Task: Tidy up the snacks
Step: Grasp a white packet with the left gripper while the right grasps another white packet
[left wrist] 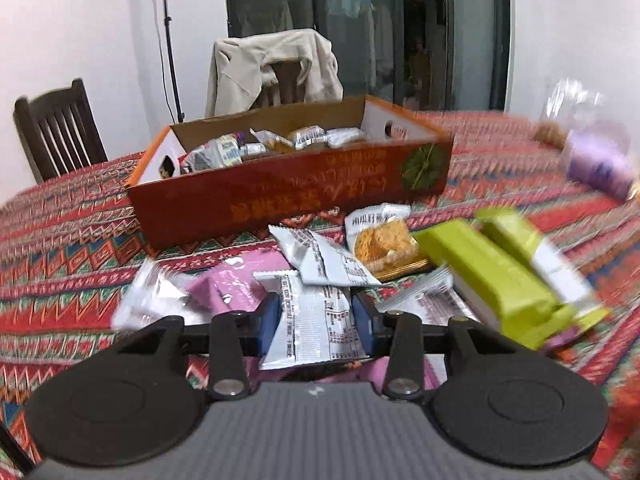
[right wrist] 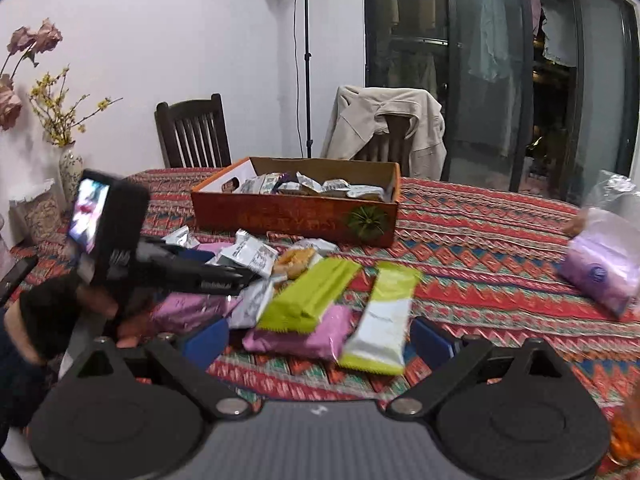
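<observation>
An orange cardboard box [left wrist: 288, 196] [right wrist: 296, 216] stands on the patterned tablecloth and holds several small snack packets. In front of it lies a loose pile: white packets, a clear packet of yellow crisps [left wrist: 380, 240] [right wrist: 296, 260], pink packets [left wrist: 236, 284] [right wrist: 296, 336] and green packets [left wrist: 492, 276] [right wrist: 308, 292]. My left gripper [left wrist: 316, 328] [right wrist: 236, 276] is shut on a white snack packet [left wrist: 316, 320], with both blue pads against its sides. My right gripper [right wrist: 318, 340] stands open just short of the pink packet and a green-and-white packet [right wrist: 384, 320].
A clear bag with a purple roll [left wrist: 596, 164] [right wrist: 600, 276] lies at the right of the table. Behind the table stand a dark wooden chair [right wrist: 192, 132], a chair draped with a beige jacket [right wrist: 388, 128] and a light stand [right wrist: 307, 60]. A flower vase [right wrist: 70, 168] is at far left.
</observation>
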A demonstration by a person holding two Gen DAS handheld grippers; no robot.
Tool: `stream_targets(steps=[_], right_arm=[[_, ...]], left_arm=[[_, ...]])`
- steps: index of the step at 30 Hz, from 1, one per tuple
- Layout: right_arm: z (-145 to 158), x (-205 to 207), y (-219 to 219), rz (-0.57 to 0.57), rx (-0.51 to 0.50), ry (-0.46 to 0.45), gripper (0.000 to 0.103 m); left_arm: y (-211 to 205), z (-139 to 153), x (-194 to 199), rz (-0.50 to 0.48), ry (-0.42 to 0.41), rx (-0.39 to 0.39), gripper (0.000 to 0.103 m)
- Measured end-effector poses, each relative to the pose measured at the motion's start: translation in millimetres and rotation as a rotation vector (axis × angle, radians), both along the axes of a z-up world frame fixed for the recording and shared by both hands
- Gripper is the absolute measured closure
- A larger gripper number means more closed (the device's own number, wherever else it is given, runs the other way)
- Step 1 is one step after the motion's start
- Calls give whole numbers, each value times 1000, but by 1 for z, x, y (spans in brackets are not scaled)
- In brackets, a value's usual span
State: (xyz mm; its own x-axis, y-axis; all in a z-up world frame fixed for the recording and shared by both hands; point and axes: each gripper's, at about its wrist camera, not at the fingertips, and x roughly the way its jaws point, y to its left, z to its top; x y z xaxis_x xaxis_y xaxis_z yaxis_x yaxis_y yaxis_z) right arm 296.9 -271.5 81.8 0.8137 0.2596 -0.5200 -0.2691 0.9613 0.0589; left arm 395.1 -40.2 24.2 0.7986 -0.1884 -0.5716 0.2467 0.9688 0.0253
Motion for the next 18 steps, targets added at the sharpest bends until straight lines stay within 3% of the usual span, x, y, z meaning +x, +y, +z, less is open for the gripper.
stream_targets(steps=[4, 8, 13, 15, 18], right_arm=[[-5, 42, 16, 50, 108, 2, 6], [-20, 103, 55, 122, 130, 49, 13], [-45, 173, 103, 134, 79, 125, 33], [-55, 192, 111, 113, 50, 164, 46], [-67, 199, 111, 99, 65, 185, 52]], left_arm=[[37, 14, -34, 67, -52, -47, 62], [78, 18, -58, 183, -43, -89, 62], [107, 20, -74, 270, -54, -86, 62], [113, 21, -78, 288, -55, -90, 62], [115, 22, -83, 299, -56, -92, 62]])
